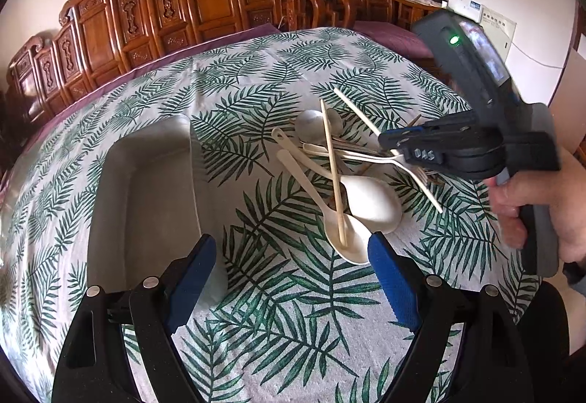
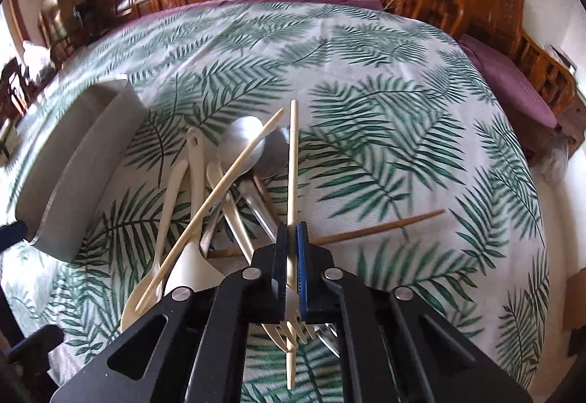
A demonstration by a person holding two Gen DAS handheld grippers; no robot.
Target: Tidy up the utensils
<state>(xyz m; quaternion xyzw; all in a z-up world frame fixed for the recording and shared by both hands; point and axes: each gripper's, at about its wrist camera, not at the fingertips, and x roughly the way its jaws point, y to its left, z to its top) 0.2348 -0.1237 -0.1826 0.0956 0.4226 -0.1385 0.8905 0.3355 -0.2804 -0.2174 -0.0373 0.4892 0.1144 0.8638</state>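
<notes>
Near the bench's right edge, the right gripper (image 2: 292, 249), clamped on a pale chopstick (image 2: 293, 161) in the utensil pile (image 2: 219, 190), may drag neighbouring pieces off when lifting; the left gripper (image 1: 293, 278) stands apart, empty.

From my right wrist view, the right gripper (image 2: 291, 238) covers the middle of the pale chopstick (image 2: 293, 154) and the fork (image 2: 293, 328) necks. The grey tray (image 2: 73, 161) is cut off at the left edge. Under the pile, the metal spoon (image 2: 243, 143) handles cannot be traced.
</notes>
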